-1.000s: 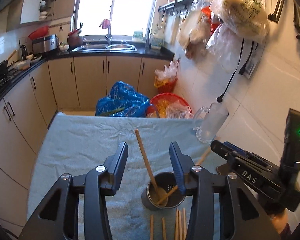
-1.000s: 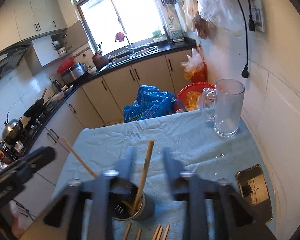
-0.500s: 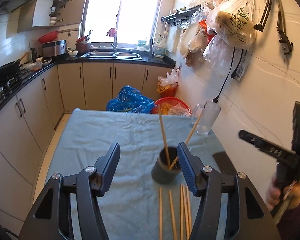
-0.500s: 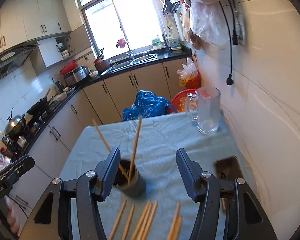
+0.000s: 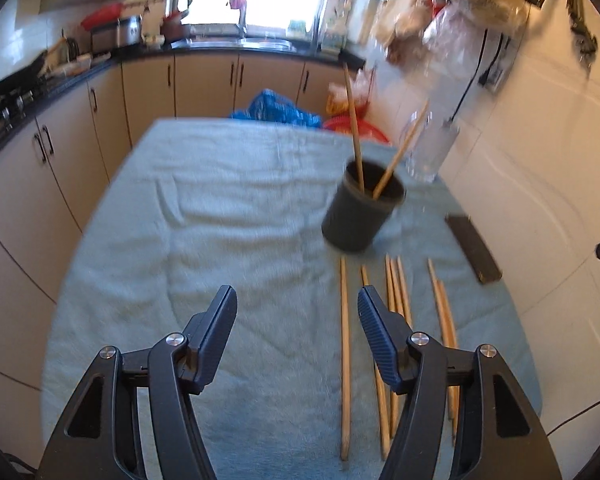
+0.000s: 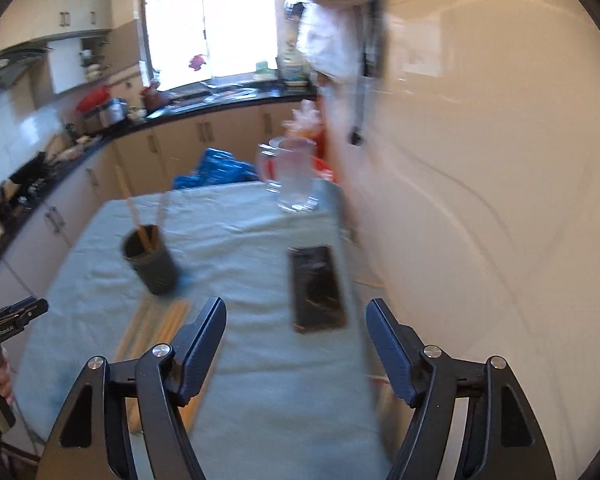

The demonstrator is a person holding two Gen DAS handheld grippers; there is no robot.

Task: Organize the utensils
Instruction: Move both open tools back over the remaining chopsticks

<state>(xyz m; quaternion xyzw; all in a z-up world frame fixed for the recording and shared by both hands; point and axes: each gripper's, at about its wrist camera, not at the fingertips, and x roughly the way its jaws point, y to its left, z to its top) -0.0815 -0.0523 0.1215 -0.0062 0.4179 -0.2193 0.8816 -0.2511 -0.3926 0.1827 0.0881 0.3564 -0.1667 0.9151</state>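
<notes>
A dark cylindrical holder (image 5: 362,216) stands on the teal cloth with two wooden chopsticks (image 5: 354,132) leaning in it; it also shows in the right wrist view (image 6: 150,260). Several loose chopsticks (image 5: 392,320) lie in a row on the cloth in front of it, also visible in the right wrist view (image 6: 156,324). My left gripper (image 5: 296,320) is open and empty, above the cloth to the left of the loose chopsticks. My right gripper (image 6: 296,336) is open and empty, near a black phone (image 6: 316,288).
A glass mug (image 6: 294,178) stands at the far right of the table by the white wall. The phone also shows in the left wrist view (image 5: 474,248). A blue bag (image 5: 278,110) and a red basket (image 5: 356,128) sit on the floor beyond the table. Kitchen cabinets line the left side.
Both grippers have pulled back from the holder and opened wider. The left has swung to the left, the right to the right toward the phone. Both chopsticks stay in the holder.
</notes>
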